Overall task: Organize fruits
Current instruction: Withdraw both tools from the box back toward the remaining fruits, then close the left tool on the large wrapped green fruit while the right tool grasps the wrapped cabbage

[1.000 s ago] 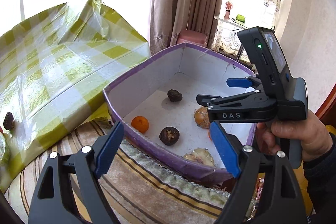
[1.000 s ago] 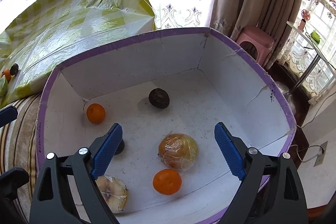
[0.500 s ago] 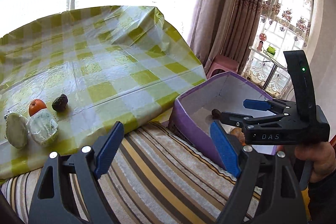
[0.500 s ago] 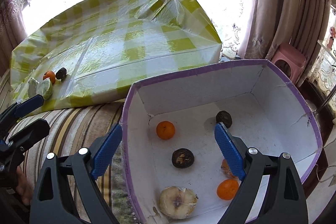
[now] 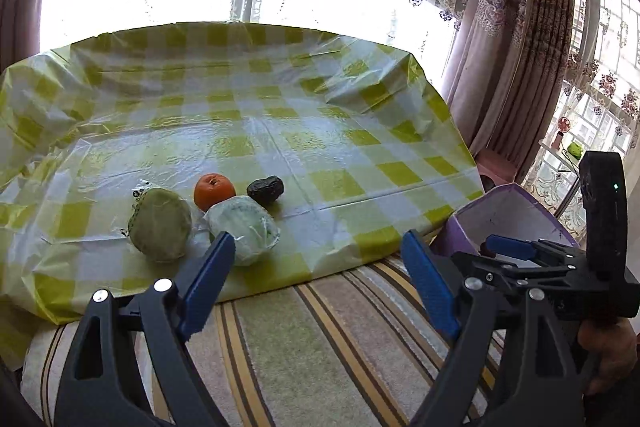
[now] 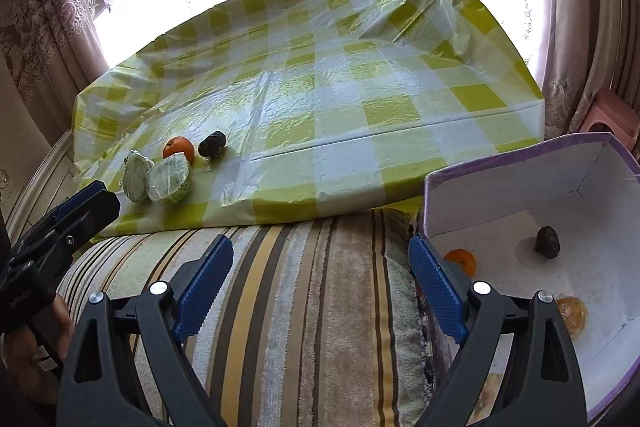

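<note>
On the yellow-checked tablecloth (image 5: 320, 147) lie two wrapped green fruit halves (image 5: 162, 223) (image 5: 246, 227), an orange (image 5: 214, 190) and a dark wrinkled fruit (image 5: 265, 189), close together. My left gripper (image 5: 320, 287) is open and empty, over the striped cushion just short of them. My right gripper (image 6: 320, 287) is open and empty too, above the cushion beside the purple-edged white box (image 6: 520, 183). Inside the box I see an orange (image 6: 462, 261), a dark fruit (image 6: 548, 242) and a wrapped yellowish fruit (image 6: 572, 313). The same fruit group (image 6: 172, 167) shows far left in the right wrist view.
A striped cushion (image 5: 312, 347) runs along the front of the table. The box (image 5: 508, 215) stands at the table's right end. Curtains (image 5: 508, 47) and a pink stool (image 6: 608, 119) are behind it. A hand (image 5: 608, 351) holds the right gripper's handle (image 5: 592, 267).
Both grippers swung left, away from the box and toward the table. The fruit group has come into the middle of the left wrist view, and the box has slid to the right edge.
</note>
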